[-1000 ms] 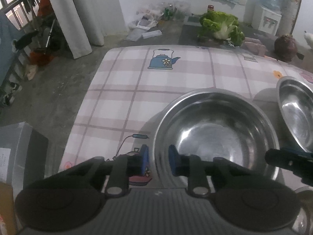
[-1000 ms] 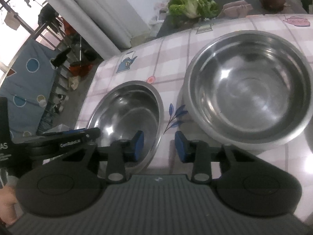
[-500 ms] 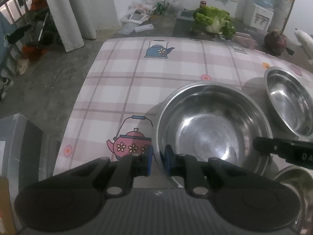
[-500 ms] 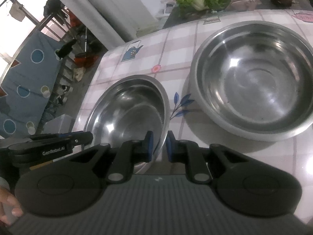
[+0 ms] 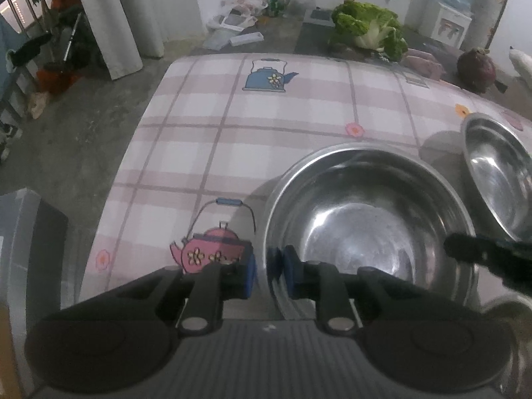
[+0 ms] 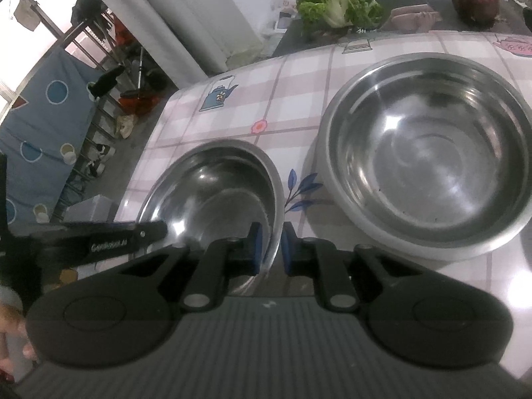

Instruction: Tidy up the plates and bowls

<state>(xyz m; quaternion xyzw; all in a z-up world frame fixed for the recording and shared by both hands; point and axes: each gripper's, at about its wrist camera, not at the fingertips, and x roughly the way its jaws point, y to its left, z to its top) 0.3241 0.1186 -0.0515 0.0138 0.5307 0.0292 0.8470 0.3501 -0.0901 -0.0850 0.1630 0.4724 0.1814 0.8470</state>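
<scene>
Steel rim now sits pinched between both pairs of blue pads, where a second ago the right gripper point(image 6: 270, 247) stood apart with the near edge of the smaller bowl point(image 6: 212, 193) loose between its fingers; its jaws have since closed onto that rim. The left gripper point(image 5: 268, 274) was set a little wider around the bowl's left edge and has drawn in to clamp it, and the pink teapot print point(image 5: 212, 249) on the checked tablecloth point(image 5: 266, 123), earlier half hidden under its left finger, now shows almost whole.

The smaller bowl is empty, its polished inside showing only reflections. The larger steel bowl point(image 6: 429, 156) stands just beside it on the right, apart from it with a blue leaf print on the cloth between them, and it is empty as well.

Both grippers tilt downward toward the table. The left one grasps the bowl's left rim, one pad outside and one inside the wall. The right one grasps the near right rim in the same way. Each gripper's black finger reaches into the other's view across the bowl. Beyond the table's far edge lie a green cabbage point(image 5: 369, 30) and a dark red round vegetable point(image 5: 475, 69).
</scene>
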